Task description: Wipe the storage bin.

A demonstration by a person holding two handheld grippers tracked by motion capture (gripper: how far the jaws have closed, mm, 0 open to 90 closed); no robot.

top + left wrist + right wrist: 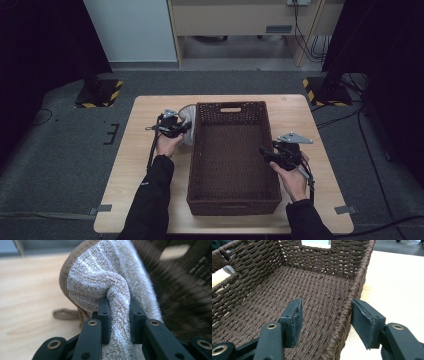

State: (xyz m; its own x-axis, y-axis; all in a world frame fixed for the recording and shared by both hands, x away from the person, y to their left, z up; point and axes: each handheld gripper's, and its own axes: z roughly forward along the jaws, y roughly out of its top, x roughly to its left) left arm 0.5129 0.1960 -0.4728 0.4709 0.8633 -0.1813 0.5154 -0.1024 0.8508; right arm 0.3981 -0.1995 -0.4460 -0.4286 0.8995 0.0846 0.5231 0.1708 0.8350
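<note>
Left of centre in the high view: left claw [186, 126] clenched on a fold of the towel [188, 123], just outside the basket's left wall, near its far corner. In the left gripper view, jaws pinched tight on a ridge of fluffy grey-white terry [107, 285], tan hem at upper left of the frame, a loose loop lying on the counter [30, 295] at mid-left. Dark weave blurred at right of that frame, so towel close beside the basket, not inside.

Centre: basket [199, 150] long, dark brown, woven, floor bare.

Right of centre: right claw [263, 151] at the basket's right rim. In the right gripper view, jaws straddling the right wall [352, 302], one pad inside, one outside; inner pad clearly off the weave, outer pad close to the rim, contact hard to judge. Reads as released, poised to steady.

Progress, as a judgement: pickup done, towel secured; lift over the wall and drop into the basket not yet done.
</note>
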